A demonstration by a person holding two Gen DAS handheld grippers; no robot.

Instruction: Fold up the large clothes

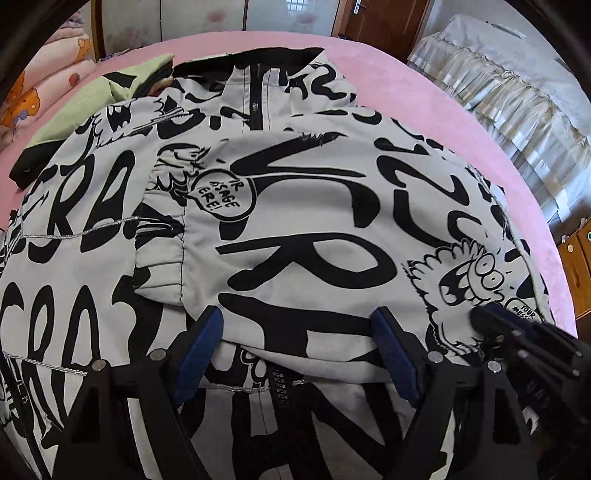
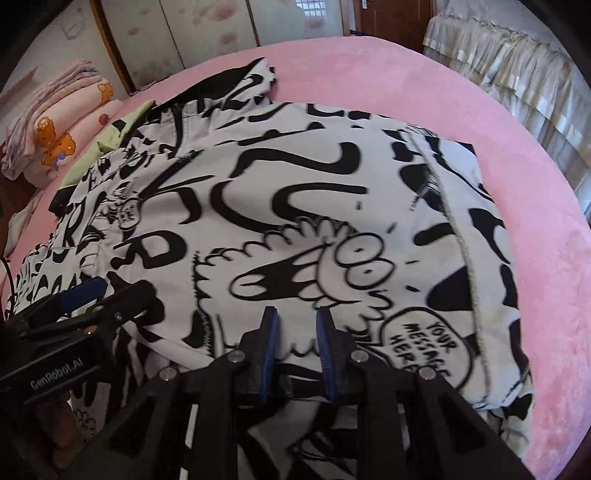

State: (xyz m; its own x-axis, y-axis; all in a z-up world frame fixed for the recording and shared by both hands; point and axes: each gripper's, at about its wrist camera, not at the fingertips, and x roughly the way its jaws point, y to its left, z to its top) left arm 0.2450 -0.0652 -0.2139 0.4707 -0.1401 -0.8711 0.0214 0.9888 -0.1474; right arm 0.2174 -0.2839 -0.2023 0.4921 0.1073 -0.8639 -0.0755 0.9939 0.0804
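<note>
A large white jacket with black graffiti print (image 1: 303, 229) lies on a pink bed (image 1: 436, 110), zip side up, one sleeve folded across its front. It fills the right wrist view too (image 2: 295, 206). My left gripper (image 1: 299, 332) is open, its blue-padded fingers wide apart at the near edge of the folded sleeve, holding nothing. My right gripper (image 2: 297, 325) has its jaws partly open with a narrow gap, at the sleeve's near edge by the cartoon face; no cloth shows between the pads. It appears at the right of the left wrist view (image 1: 517, 332).
A green and black garment (image 1: 88, 107) lies under the jacket's far left. Folded pink blankets with bear prints (image 2: 55, 129) sit at the bed's far left. A cream ruffled bed (image 1: 517, 92) stands to the right, wardrobe doors (image 2: 207, 29) behind.
</note>
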